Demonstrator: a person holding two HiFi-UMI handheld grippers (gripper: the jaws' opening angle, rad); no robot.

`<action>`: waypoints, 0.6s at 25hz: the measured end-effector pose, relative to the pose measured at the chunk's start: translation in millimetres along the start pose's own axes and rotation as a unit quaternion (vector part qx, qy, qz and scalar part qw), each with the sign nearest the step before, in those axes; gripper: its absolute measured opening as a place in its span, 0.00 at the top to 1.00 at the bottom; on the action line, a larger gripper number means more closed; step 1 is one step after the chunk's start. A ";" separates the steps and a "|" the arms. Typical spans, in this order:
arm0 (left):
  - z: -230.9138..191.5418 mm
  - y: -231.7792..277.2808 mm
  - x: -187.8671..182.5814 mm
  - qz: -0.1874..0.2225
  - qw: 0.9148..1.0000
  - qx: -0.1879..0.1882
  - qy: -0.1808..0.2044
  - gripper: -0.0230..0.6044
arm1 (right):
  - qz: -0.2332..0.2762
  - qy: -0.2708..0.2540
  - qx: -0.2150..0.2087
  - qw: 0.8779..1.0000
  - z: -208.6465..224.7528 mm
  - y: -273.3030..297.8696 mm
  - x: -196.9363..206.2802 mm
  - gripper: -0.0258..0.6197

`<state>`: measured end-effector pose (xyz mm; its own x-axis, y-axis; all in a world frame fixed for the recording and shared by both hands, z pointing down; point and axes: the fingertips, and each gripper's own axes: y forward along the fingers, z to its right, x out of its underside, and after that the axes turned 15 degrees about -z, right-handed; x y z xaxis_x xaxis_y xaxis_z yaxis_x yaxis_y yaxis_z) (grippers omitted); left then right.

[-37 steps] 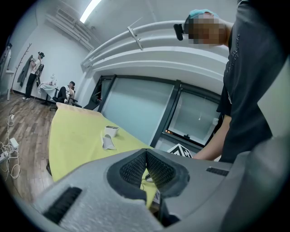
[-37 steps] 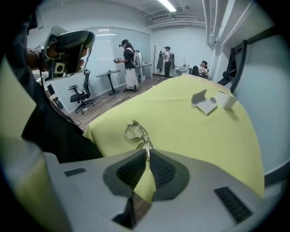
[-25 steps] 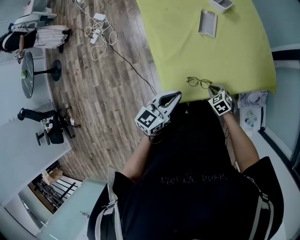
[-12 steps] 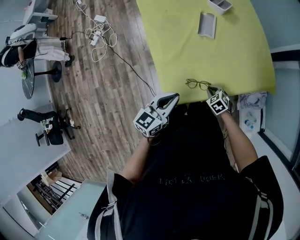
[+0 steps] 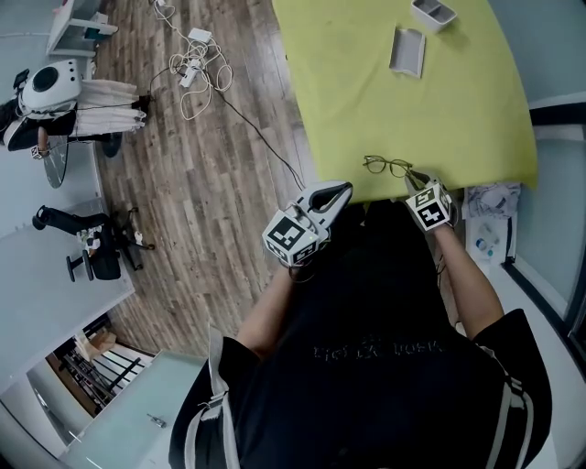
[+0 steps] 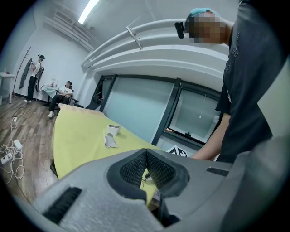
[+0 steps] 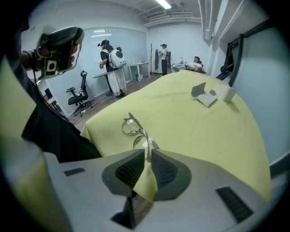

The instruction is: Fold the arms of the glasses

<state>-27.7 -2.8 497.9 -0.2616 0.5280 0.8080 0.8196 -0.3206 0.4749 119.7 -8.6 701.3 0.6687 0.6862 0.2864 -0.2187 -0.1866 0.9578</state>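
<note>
One change: hardly any. The right hand-held gripper (image 7: 148, 156) and the glasses (image 7: 131, 127) sit almost where they were a second ago, and the left hand-held gripper (image 6: 146, 154) hangs in the same spot.
Right hand-held gripper: jaws drawn nearly together, clamped on the tip of one arm of the glasses.
Left hand-held gripper: jaws pressed together with nothing between them. It is held off the table's near corner, well apart from the glasses.
Glasses: they lie near the table's near edge, lenses away from the person. The gripped arm still stands out from the frame. I cannot tell how the other arm lies.
Meaning for the task: the grip looks made but the fold not begun. The arm likely needs swinging in toward the lenses. With nothing steadying it, the light frame may slide or pivot.
Table (image 5: 366, 92): covered in yellow cloth. A grey case (image 5: 406, 48) and a small tray (image 5: 432, 9) sit at the far side, well apart from the glasses.
Room: wood floor (image 5: 220, 174) with a cable tangle (image 5: 192, 59), an office chair (image 5: 92, 252), glass partitions, and people at the far end.
</note>
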 end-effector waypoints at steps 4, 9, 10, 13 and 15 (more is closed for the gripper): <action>-3.0 -3.2 -4.1 0.005 1.000 0.000 0.000 0.93 | 0.029 0.016 0.011 0.999 1.9 -27.3 -9.7 0.89; -4.4 0.0 -5.6 0.010 1.000 0.003 0.004 0.93 | 0.053 0.030 0.002 0.998 -1.8 -38.0 -10.9 0.89; -4.0 2.2 -6.1 0.010 1.000 0.003 0.005 0.93 | 0.058 0.033 0.001 0.998 -1.3 -39.1 -10.5 0.89; -3.2 6.7 -8.5 0.011 1.000 0.004 0.008 0.93 | 0.085 0.036 0.004 0.996 2.8 -49.7 -16.3 0.89; -1.8 6.5 -10.0 0.011 1.000 0.004 0.010 0.93 | 0.110 0.035 0.004 0.993 3.6 -61.1 -23.2 0.89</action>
<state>-20.7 -11.6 493.5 -0.2530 0.5054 0.8250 0.8296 -0.3254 0.4537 120.1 -15.7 636.2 0.5546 0.6747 0.4871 -0.3490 -0.3428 0.8722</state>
